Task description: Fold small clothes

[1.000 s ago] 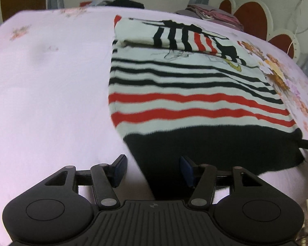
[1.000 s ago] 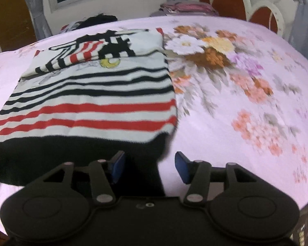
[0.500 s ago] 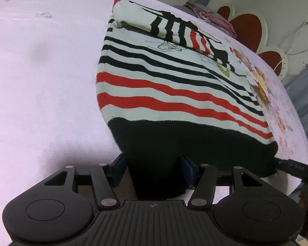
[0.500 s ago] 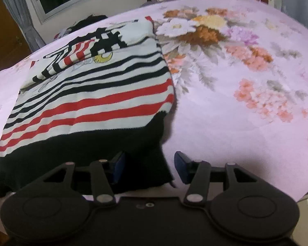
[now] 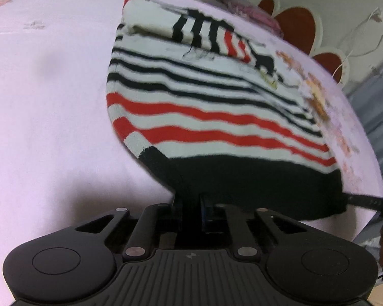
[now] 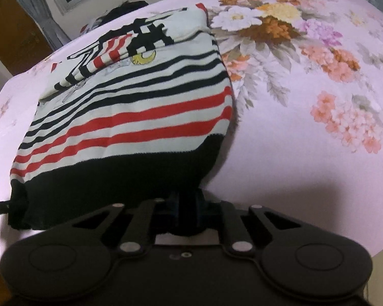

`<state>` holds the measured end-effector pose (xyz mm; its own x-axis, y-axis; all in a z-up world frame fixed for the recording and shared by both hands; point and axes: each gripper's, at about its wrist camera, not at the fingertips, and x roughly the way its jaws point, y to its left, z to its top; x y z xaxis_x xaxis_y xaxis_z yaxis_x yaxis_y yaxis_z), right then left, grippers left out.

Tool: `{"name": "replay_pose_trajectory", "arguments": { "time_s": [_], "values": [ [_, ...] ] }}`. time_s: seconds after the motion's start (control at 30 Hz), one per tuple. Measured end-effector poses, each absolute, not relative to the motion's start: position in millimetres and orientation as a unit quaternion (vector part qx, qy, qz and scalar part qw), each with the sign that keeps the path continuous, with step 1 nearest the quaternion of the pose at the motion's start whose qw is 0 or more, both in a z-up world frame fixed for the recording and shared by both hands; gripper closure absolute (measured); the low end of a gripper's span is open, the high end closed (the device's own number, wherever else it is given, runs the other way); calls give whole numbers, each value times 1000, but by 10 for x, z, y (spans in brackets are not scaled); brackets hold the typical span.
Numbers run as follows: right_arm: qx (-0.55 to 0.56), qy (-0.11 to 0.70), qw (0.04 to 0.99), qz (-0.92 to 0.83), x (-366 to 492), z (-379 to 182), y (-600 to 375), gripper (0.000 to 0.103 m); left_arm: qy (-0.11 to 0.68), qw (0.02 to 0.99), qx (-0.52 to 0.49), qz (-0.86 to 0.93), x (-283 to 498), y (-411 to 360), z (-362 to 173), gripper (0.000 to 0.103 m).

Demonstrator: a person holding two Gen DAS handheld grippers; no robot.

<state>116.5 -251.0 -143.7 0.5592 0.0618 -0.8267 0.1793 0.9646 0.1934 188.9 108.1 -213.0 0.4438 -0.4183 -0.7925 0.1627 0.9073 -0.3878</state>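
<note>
1. Left tool (image 5: 191, 207) pinches the left corner of the black hem of the striped sweater (image 5: 212, 102).
2. Right tool (image 6: 187, 207) pinches the right hem corner.
3. The sweater lies on the floral bedsheet (image 6: 319, 102), hem toward the tools, long axis running away; sleeves are folded across the far end.
4. Risk: uneven lifting could skew the fold, or thick knit may slip from a pinch.

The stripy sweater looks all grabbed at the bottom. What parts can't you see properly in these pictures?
- Left gripper pads: left wrist view, buried in the black hem.
- Right gripper pads: right wrist view, also covered by hem.
- Sweater picture: both views, a folded sleeve covers it.
- Stripes: left wrist view, blurred.
- Dark clothes behind: cut off.
</note>
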Motion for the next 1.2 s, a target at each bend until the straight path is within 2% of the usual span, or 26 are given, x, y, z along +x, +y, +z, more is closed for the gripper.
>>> {"name": "replay_pose_trajectory", "arguments": {
  "time_s": [0.1, 0.17, 0.3, 0.37, 0.4, 0.63, 0.83, 1.2],
  "values": [
    [148, 473, 867, -43, 1202, -1472, -2586, 68, 502, 835, -141, -173, 1894, 1124, -2153, 91],
    [155, 467, 870, -44, 1240, -1487, -2595, 60, 507, 830, -155, -170, 1920, 1138, -2176, 91],
    [150, 479, 864, -32, 1312, -1579, -2477, 65, 509, 827, -171, -168, 1946, 1133, -2205, 91],
    [129, 483, 865, -28, 1316, -1567, -2411, 79, 507, 830, -160, -172, 1937, 1103, -2191, 91],
    [142, 487, 861, -22, 1318, -1568, -2431, 91, 506, 831, -154, -174, 1937, 1094, -2182, 91],
    [193, 489, 851, -7, 1295, -1494, -2566, 93, 490, 838, -153, -184, 1948, 1132, -2069, 92],
    [242, 451, 859, 15, 1338, -1243, -2696, 93, 447, 860, -161, -189, 2042, 1173, -1807, 92],
    [245, 387, 888, 40, 1785, -755, -2761, 93, 380, 889, -169, -191, 2470, 1162, -1342, 92]
  ]
}}
